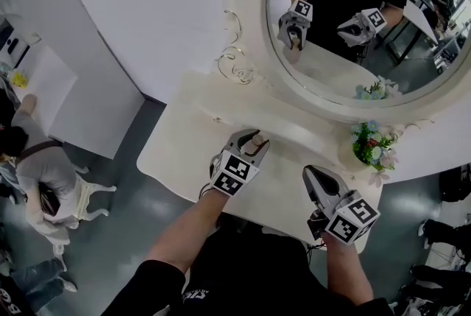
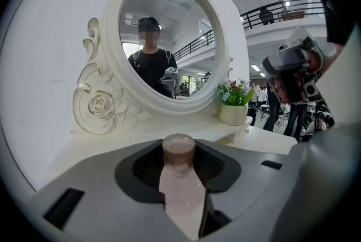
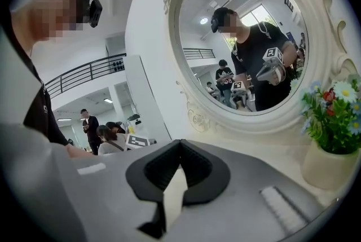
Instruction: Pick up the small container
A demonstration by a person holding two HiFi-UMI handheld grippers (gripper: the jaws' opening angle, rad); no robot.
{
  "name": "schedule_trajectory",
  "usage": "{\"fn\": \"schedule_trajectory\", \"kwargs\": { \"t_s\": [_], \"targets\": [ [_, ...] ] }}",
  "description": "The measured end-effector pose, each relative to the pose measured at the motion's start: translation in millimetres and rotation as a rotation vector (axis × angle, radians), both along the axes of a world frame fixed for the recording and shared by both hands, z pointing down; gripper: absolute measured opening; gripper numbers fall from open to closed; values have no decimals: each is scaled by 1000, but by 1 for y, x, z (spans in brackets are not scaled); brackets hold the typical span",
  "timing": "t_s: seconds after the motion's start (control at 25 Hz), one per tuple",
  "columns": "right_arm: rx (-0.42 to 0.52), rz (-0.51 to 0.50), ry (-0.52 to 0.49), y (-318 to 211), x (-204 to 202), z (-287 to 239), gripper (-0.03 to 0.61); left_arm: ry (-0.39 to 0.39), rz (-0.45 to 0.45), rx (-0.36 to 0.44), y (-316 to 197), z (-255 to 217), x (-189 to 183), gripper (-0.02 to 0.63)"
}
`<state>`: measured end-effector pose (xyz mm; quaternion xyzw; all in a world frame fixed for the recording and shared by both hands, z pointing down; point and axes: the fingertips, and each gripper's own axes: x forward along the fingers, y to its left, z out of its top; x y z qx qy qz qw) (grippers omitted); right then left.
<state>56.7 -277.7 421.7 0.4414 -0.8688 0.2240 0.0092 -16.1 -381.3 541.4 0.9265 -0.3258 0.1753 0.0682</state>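
Two dark pads [image 2: 148, 167] of the left gripper [image 1: 249, 142] clamp the small container [image 2: 179, 152] at its brown cap, its pale body running back between the jaws. That gripper reaches forward, low over the vanity table [image 1: 180, 138]. Beside it, the right gripper [image 1: 312, 176] hovers with jaws closed, empty.

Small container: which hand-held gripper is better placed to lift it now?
Left. The small container sits between the pads of the left hand-held gripper, and appears to touch both. The right hand-held gripper is closed on nothing and is off to one side of the container.
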Motion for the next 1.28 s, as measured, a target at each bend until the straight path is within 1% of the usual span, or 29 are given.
{"fn": "schedule_trajectory", "kwargs": {
  "t_s": [0.16,0.36,0.52,0.64,0.88,1.04,1.16,1.28],
  "targets": [
    [33,8,-7,2,-12,-11,11,13,-33,-12,3,-28,-25,143],
    [56,42,-6,5,-19,-16,11,-9,-40,0,10,-53,-51,143],
    [64,65,-4,8,-19,-20,11,-12,-45,8,16,-72,-66,141],
    [74,63,-1,11,-19,-22,11,-9,-51,22,21,-88,-74,141],
    [104,33,-16,5,-8,-32,9,5,-87,40,27,-118,-77,141],
    [124,1,-49,1,3,-43,9,6,-122,46,33,-134,-75,141],
    [133,-19,-81,-3,11,-48,9,6,-147,48,36,-140,-71,141],
    [151,-28,-78,-5,19,-49,9,4,-165,42,41,-141,-66,141]
  ]
}}
